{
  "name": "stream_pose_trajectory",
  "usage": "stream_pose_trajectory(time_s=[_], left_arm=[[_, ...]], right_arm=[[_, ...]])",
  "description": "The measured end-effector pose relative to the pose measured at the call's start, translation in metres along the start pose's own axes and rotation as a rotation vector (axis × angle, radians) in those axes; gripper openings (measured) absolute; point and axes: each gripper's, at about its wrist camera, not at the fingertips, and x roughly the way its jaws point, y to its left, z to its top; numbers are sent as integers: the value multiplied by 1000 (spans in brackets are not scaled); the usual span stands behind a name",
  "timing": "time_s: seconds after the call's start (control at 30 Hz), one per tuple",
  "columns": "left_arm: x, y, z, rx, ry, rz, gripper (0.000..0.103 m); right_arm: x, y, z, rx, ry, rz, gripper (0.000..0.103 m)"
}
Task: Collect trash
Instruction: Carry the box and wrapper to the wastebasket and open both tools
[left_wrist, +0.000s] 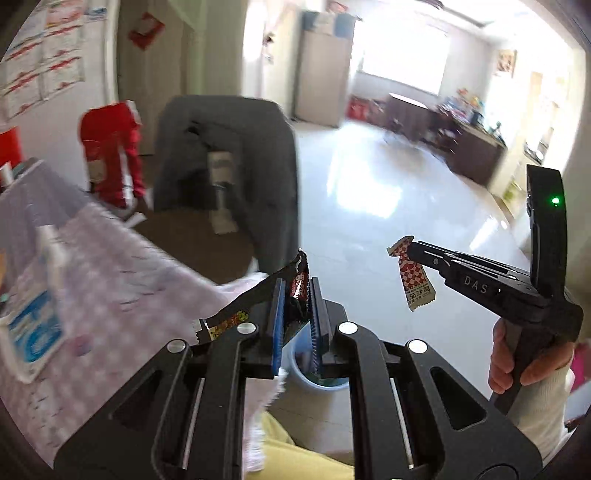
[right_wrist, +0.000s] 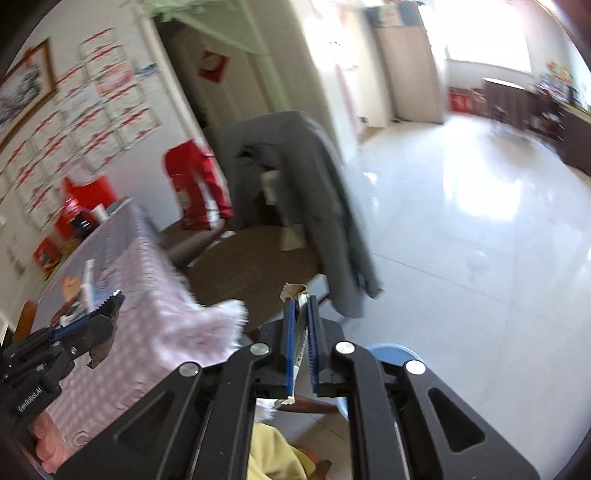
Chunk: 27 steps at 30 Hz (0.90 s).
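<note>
Both wrappers pinched, blue bin just below and ahead of my fingers

On my left, beside the pink-checked tablecloth (left_wrist: 122, 280), my left gripper (left_wrist: 297, 306) is clamped on a dark snack wrapper (left_wrist: 297, 286), its long axis running up between the pads and out past the tips. The blue bin (left_wrist: 317, 384) shows right under those tips, so I judge my left hand the nearer one for the drop. To the right, my right gripper (right_wrist: 301, 332) is closed on a red-checked sachet (left_wrist: 413, 280) that hangs down from the tips, off to the side of the bin rim (right_wrist: 391, 352).
</note>
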Motion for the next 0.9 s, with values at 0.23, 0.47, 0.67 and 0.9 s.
stream_pose_trajectory(time_s=[0.23,0.47,0.67,0.9], left_arm=[[72,-42,1,62,133,-74,13],[120,-67,7,104,203,-108,72],[116,-59,2,87,184,-75,73],[94,-31,-6,22,171,-23,73]], right_arm=[[-1,-50,-18,97,34,-96,7],[-5,-77,-28,161,52,-127,7],[5,-76,-31,152,87,-129,7],[37,-65,-21,176,158,-151,61]])
